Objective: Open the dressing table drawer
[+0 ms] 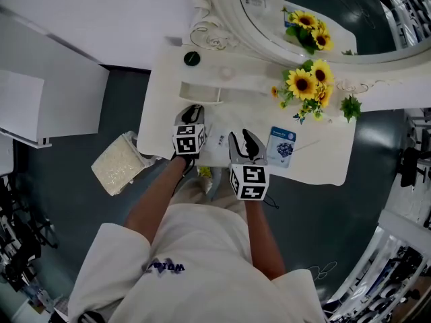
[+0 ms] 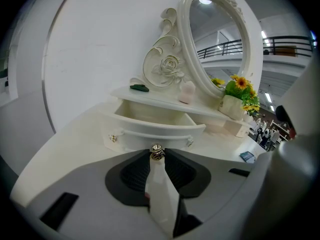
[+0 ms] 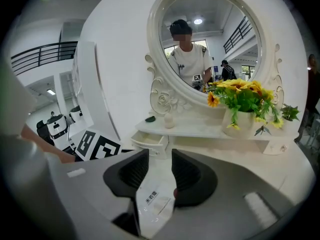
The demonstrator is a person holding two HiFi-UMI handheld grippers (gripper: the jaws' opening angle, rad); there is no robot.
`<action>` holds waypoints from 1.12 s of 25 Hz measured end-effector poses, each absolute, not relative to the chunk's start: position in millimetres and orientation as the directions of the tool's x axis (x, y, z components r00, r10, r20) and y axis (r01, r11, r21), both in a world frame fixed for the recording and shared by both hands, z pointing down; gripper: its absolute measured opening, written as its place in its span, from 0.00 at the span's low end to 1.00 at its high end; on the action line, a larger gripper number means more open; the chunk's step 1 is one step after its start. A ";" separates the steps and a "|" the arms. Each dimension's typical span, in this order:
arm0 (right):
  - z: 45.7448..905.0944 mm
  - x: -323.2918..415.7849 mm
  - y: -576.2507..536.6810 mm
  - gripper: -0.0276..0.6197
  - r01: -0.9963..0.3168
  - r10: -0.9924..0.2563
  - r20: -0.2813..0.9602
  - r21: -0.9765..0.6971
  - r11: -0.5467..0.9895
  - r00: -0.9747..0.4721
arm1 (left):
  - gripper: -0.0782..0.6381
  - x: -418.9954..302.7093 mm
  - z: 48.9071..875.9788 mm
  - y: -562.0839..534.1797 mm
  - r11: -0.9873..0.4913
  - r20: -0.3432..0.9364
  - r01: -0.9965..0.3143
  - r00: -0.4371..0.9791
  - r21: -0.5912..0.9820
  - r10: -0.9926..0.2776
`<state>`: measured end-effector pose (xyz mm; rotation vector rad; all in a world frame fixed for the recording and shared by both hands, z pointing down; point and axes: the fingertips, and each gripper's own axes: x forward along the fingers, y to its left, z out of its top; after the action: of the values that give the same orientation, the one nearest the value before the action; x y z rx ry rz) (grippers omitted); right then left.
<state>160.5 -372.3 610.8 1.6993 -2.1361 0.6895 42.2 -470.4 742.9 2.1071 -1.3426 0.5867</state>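
Tabletop (image 2: 70,140) partly hidden behind left gripper (image 2: 157,155) pinching knob (image 2: 157,151).

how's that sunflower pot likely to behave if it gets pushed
Probably top-heavy: the sunflowers spread wider than the small white pot, so a push high up may tip it. Pushed low, it would likely slide on the smooth dressing table top.

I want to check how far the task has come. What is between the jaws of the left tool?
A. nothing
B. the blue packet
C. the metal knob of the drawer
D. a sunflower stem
C: in the left gripper view, the left tool is closed on the small metal knob at the front of the drawer, which stands pulled out.
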 end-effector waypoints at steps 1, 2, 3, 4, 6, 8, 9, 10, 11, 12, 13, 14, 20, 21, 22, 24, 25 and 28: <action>610.2 161.6 -371.1 0.28 -0.971 -0.814 0.530 -0.168 0.173 -0.237 | 0.25 41.9 743.0 -469.1 -0.339 0.631 -0.914 0.402 0.225 -0.664; 610.0 163.1 -369.6 0.28 -0.971 -0.814 0.531 -0.168 0.171 -0.235 | 0.25 41.9 743.3 -467.6 -0.342 0.632 -0.913 0.403 0.224 -0.662; 610.2 164.4 -368.1 0.28 -0.971 -0.815 0.531 -0.169 0.168 -0.233 | 0.25 41.8 743.6 -466.2 -0.344 0.632 -0.912 0.404 0.223 -0.661; 610.6 165.4 -367.0 0.28 -0.971 -0.815 0.531 -0.172 0.164 -0.232 | 0.25 41.5 743.7 -465.2 -0.345 0.633 -0.912 0.404 0.222 -0.660; 611.2 166.4 -365.3 0.28 -0.971 -0.815 0.532 -0.176 0.159 -0.230 | 0.25 40.9 744.1 -464.4 -0.344 0.634 -0.913 0.402 0.221 -0.660; 610.8 167.0 -363.9 0.28 -0.972 -0.816 0.531 -0.176 0.158 -0.229 | 0.25 41.1 744.4 -464.2 -0.342 0.635 -0.913 0.401 0.220 -0.660; 610.6 167.3 -363.4 0.28 -0.972 -0.817 0.530 -0.176 0.157 -0.228 | 0.24 41.6 744.7 -464.2 -0.342 0.636 -0.913 0.401 0.220 -0.660; 610.6 167.6 -363.0 0.28 -0.972 -0.818 0.529 -0.175 0.157 -0.227 | 0.25 41.9 745.0 -464.3 -0.343 0.637 -0.913 0.401 0.221 -0.658; 610.5 167.7 -362.9 0.27 -0.972 -0.818 0.529 -0.174 0.157 -0.227 | 0.24 42.1 745.2 -464.5 -0.344 0.639 -0.912 0.402 0.221 -0.656; 610.2 167.6 -362.9 0.27 -0.972 -0.818 0.529 -0.174 0.157 -0.226 | 0.25 42.1 745.3 -464.8 -0.346 0.642 -0.912 0.404 0.222 -0.652; 609.6 167.5 -363.0 0.27 -0.972 -0.818 0.528 -0.173 0.158 -0.227 | 0.25 41.9 745.5 -465.0 -0.348 0.644 -0.911 0.405 0.222 -0.649; 608.8 167.4 -362.8 0.27 -0.972 -0.819 0.527 -0.173 0.158 -0.227 | 0.25 41.8 745.5 -465.1 -0.351 0.646 -0.910 0.407 0.223 -0.645; 603.6 167.6 -360.7 0.27 -0.971 -0.820 0.524 -0.174 0.164 -0.232 | 0.25 41.7 744.3 -464.5 -0.378 0.652 -0.900 0.422 0.217 -0.629; 602.2 167.8 -360.5 0.27 -0.971 -0.820 0.523 -0.174 0.164 -0.233 | 0.24 41.9 743.9 -464.9 -0.388 0.654 -0.896 0.428 0.216 -0.623; 601.2 168.6 -360.1 0.27 -0.971 -0.821 0.521 -0.174 0.164 -0.232 | 0.24 42.0 743.8 -465.2 -0.395 0.657 -0.893 0.432 0.216 -0.618; 600.6 170.7 -358.5 0.27 -0.972 -0.822 0.522 -0.172 0.160 -0.228 | 0.24 42.1 744.6 -464.6 -0.396 0.663 -0.892 0.433 0.218 -0.610; 600.8 171.4 -357.5 0.26 -0.972 -0.821 0.523 -0.172 0.159 -0.227 | 0.24 42.0 745.3 -463.8 -0.392 0.666 -0.894 0.430 0.219 -0.610; 600.6 171.1 -357.0 0.26 -0.971 -0.821 0.523 -0.173 0.163 -0.231 | 0.24 41.5 746.8 -463.6 -0.390 0.670 -0.895 0.427 0.217 -0.607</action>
<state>171.1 -357.0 600.6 1.7190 -2.1370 0.6915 41.5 -463.6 746.8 2.1250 -1.2629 0.6713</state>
